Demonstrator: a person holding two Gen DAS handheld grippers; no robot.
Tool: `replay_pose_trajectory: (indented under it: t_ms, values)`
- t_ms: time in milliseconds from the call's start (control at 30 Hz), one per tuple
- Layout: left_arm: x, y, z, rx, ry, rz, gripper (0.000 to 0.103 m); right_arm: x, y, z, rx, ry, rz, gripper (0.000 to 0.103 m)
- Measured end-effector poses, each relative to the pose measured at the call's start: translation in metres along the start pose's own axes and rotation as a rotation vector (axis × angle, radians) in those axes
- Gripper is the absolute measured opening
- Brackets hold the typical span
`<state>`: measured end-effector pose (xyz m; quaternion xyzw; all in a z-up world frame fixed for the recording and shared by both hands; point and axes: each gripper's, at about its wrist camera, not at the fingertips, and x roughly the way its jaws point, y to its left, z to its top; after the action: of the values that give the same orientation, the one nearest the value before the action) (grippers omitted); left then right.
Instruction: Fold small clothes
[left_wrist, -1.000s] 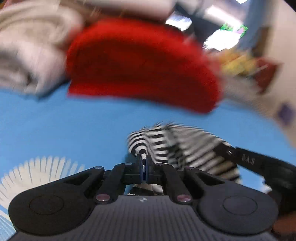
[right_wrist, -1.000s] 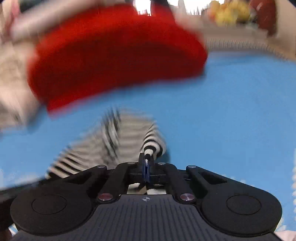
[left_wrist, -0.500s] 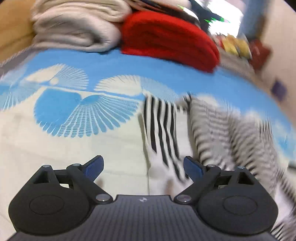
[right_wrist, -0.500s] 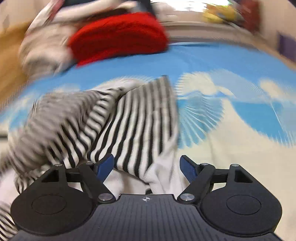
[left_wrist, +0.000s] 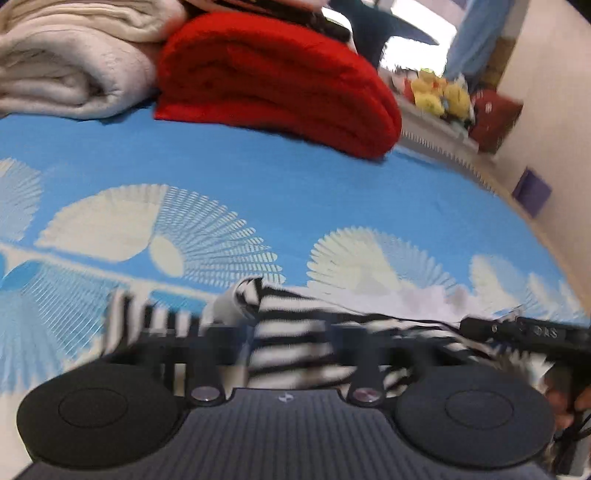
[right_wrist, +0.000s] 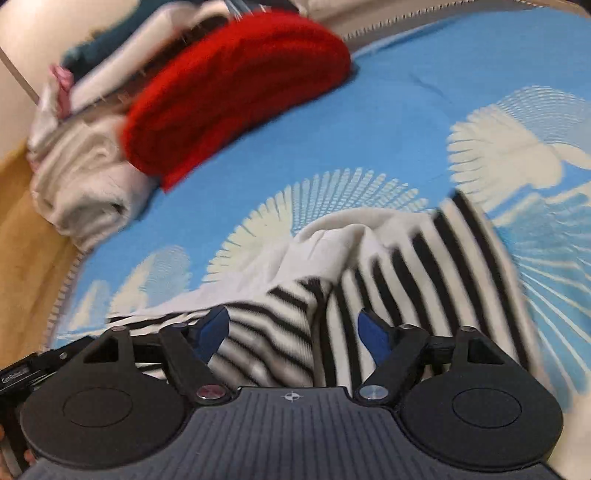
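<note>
- A black-and-white striped garment (right_wrist: 388, 266), soft, light and likely to slump, is lying bunched on the blue patterned bedspread (left_wrist: 295, 192), directly ahead of both grippers.
- Cloth is being closed on between the jaws of the right gripper (right_wrist: 293, 332); a hem edge is judged the best hold.
- The left gripper (left_wrist: 291, 343), blurred, is being closed too; contact cannot be told.
- No containers are being shown; a folded red blanket (left_wrist: 273, 77) is lying beyond.
</note>
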<state>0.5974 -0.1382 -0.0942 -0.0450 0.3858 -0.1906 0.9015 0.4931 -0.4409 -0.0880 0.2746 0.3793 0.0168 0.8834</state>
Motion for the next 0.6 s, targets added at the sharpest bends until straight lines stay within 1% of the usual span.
replay_pose_trajectory:
  t_ms: [33,100,133,167,200,233,267,300,333,367,400,433,467,500,533,600]
  values:
    - [0.011,-0.001,0.0,0.03,-0.03,0.027,0.007,0.004,0.008,0.006,-0.067,-0.03,-0.043,0.005]
    - [0.027,-0.007,-0.005,0.092,-0.113,0.11,0.008,0.007,0.014,0.015,-0.11,-0.128,-0.077,0.005]
    - [0.033,-0.008,-0.009,0.114,-0.127,0.135,0.011,0.01,0.015,0.019,-0.114,-0.16,-0.086,0.005]
    - [0.035,-0.007,-0.013,0.117,-0.134,0.144,0.012,0.017,0.015,0.02,-0.124,-0.163,-0.105,0.006]
    - [0.037,-0.007,-0.017,0.119,-0.133,0.151,0.023,0.023,0.016,0.018,-0.141,-0.146,-0.136,0.011]
    - [0.034,-0.007,-0.02,0.118,-0.118,0.154,0.033,0.028,0.015,0.014,-0.154,-0.119,-0.159,0.028]
    - [0.026,-0.006,-0.023,0.119,-0.107,0.146,0.058,0.029,0.012,0.009,-0.16,-0.081,-0.183,0.039]
    - [0.014,-0.006,-0.027,0.126,-0.101,0.149,0.082,0.022,0.008,0.003,-0.154,-0.056,-0.203,0.055]
    - [-0.005,-0.007,-0.033,0.144,-0.12,0.163,0.091,0.008,0.006,-0.003,-0.145,-0.071,-0.201,0.058]
    - [-0.026,-0.009,-0.04,0.172,-0.159,0.186,0.099,-0.012,0.002,-0.011,-0.144,-0.101,-0.184,0.059]
    - [-0.048,-0.012,-0.049,0.204,-0.197,0.191,0.103,-0.034,0.003,-0.02,-0.154,-0.135,-0.175,0.062]
    - [-0.067,-0.017,-0.058,0.241,-0.222,0.171,0.103,-0.057,0.008,-0.031,-0.182,-0.165,-0.156,0.069]
    - [-0.08,-0.022,-0.067,0.283,-0.226,0.148,0.103,-0.076,0.016,-0.04,-0.227,-0.186,-0.112,0.072]
    - [-0.089,-0.029,-0.079,0.342,-0.211,0.128,0.103,-0.094,0.026,-0.055,-0.299,-0.194,-0.052,0.078]
    - [-0.093,-0.036,-0.091,0.398,-0.194,0.128,0.103,-0.102,0.033,-0.068,-0.364,-0.182,-0.017,0.083]
    - [-0.086,-0.05,-0.122,0.51,-0.155,0.169,0.103,-0.105,0.051,-0.096,-0.492,-0.112,0.007,0.085]
